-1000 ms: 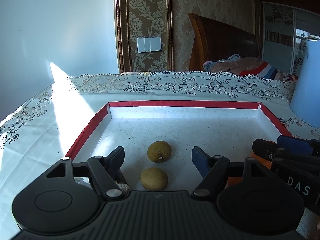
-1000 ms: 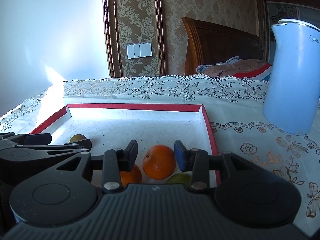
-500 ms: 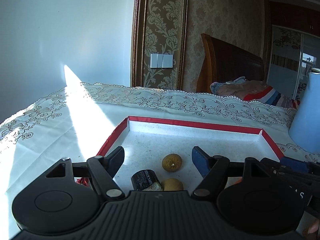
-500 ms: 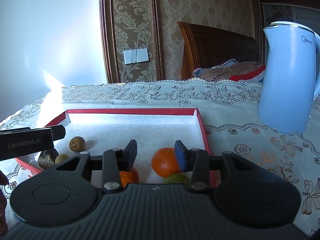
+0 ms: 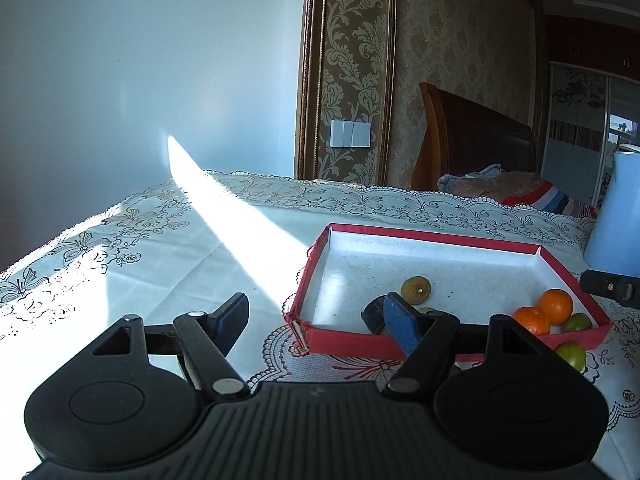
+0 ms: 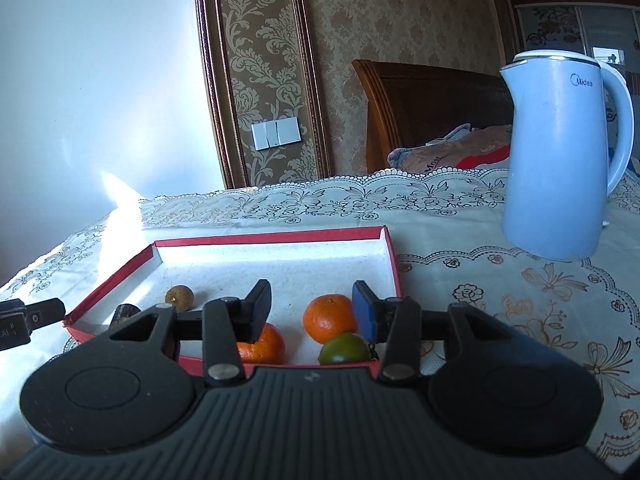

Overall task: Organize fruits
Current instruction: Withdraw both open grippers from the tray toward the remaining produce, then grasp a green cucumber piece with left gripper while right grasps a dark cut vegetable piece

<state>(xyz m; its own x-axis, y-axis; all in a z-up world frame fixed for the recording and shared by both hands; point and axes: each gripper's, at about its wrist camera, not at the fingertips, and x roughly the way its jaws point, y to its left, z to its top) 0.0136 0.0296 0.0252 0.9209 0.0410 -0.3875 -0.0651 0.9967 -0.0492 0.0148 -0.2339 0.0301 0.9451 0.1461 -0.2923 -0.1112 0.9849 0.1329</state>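
We hold both the left gripper (image 5: 316, 318) and right gripper (image 6: 310, 310) spread apart, empty; a blue kettle (image 6: 560, 152) stands right of the red tray (image 6: 394, 258), well apart.

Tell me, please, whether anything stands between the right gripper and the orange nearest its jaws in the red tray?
Only the tray's low near wall lies below the path. The right gripper is open and empty, and the orange sits in the tray just beyond its jaws. A green fruit lies just in front of and below the orange, close enough to be bumped.
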